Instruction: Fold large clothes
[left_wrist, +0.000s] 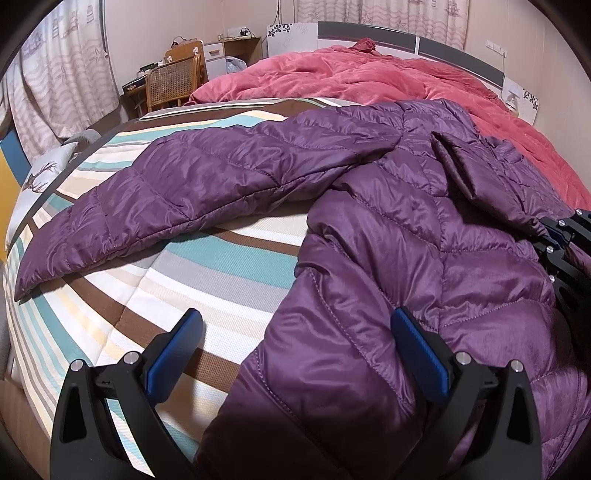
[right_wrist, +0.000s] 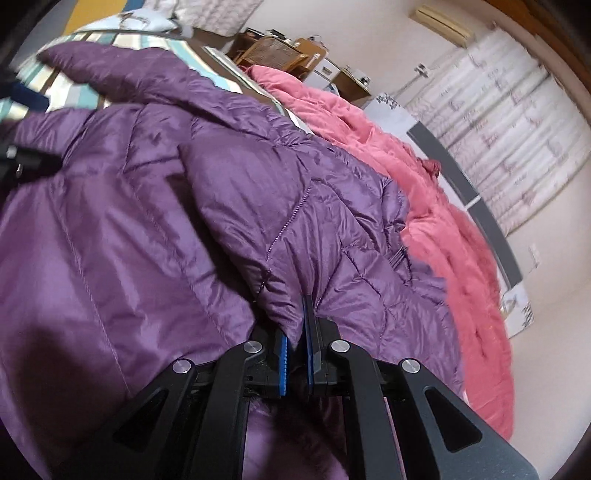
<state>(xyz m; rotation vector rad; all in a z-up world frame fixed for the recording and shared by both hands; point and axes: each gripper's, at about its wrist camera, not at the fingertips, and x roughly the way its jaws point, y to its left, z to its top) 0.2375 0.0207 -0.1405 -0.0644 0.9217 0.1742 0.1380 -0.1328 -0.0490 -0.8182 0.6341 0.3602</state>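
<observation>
Right gripper (right_wrist: 295, 343) jaws pinch purple jacket (right_wrist: 229, 192) fold.

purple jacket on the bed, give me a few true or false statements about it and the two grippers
1. The right gripper is shut on a fold of the purple jacket. True.
2. The left gripper is clamped on a sleeve. False: it is open, with the jacket's edge lying between its pads unpinched.
3. One sleeve lies stretched out across the striped bedsheet. True.
4. The pink quilt covers the jacket. False: it is bunched up beyond the jacket, toward the headboard.
5. The jacket is already folded into a neat square. False: it is spread out, rumpled.
</observation>
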